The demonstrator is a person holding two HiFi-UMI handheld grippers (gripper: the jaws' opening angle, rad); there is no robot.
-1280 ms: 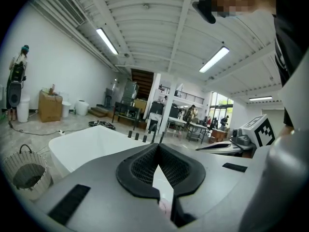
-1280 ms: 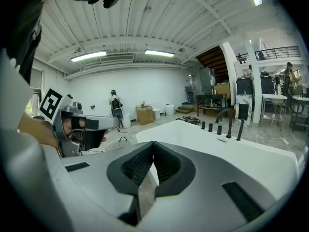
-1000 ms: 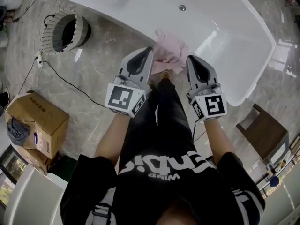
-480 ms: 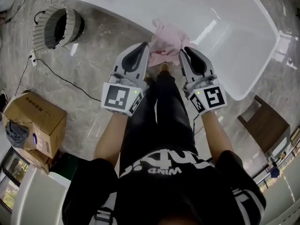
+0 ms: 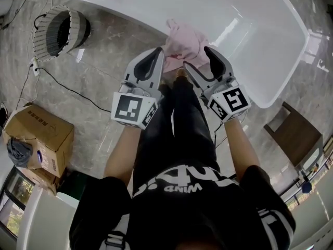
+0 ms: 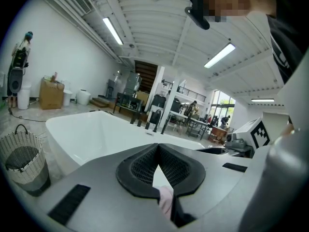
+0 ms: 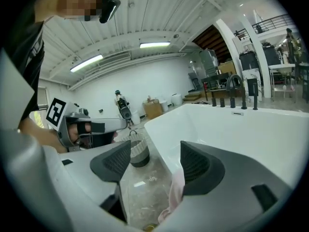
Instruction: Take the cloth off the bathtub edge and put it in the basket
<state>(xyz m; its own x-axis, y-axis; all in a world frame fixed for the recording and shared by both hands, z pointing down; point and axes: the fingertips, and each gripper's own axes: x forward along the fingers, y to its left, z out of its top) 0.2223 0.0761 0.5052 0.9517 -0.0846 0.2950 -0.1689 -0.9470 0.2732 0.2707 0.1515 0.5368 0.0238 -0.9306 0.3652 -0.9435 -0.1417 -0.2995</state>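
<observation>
A pink cloth (image 5: 183, 40) hangs crumpled over the near edge of the white bathtub (image 5: 260, 30). My right gripper (image 5: 199, 60) sits just in front of it, its jaws opening wide. Nothing lies between them, and the cloth (image 7: 175, 192) hangs beside and below the right-hand finger (image 7: 195, 166). My left gripper (image 5: 157, 55) is shut at the cloth's left edge. In the left gripper view a strip of cloth (image 6: 165, 200) shows through the gap behind the shut tips. The round wicker basket (image 5: 62, 31) stands on the floor to the left, well away from the cloth.
The person's black-trousered legs (image 5: 179, 124) stand right against the tub. A black cable (image 5: 67, 87) runs over the marble floor near the basket. A cardboard box (image 5: 39, 139) sits at the left, and a brown wooden piece (image 5: 291, 139) at the right.
Both grippers have moved closer to the cloth. The right gripper's jaws, shut before, now stand wide apart. The left gripper stays shut.
</observation>
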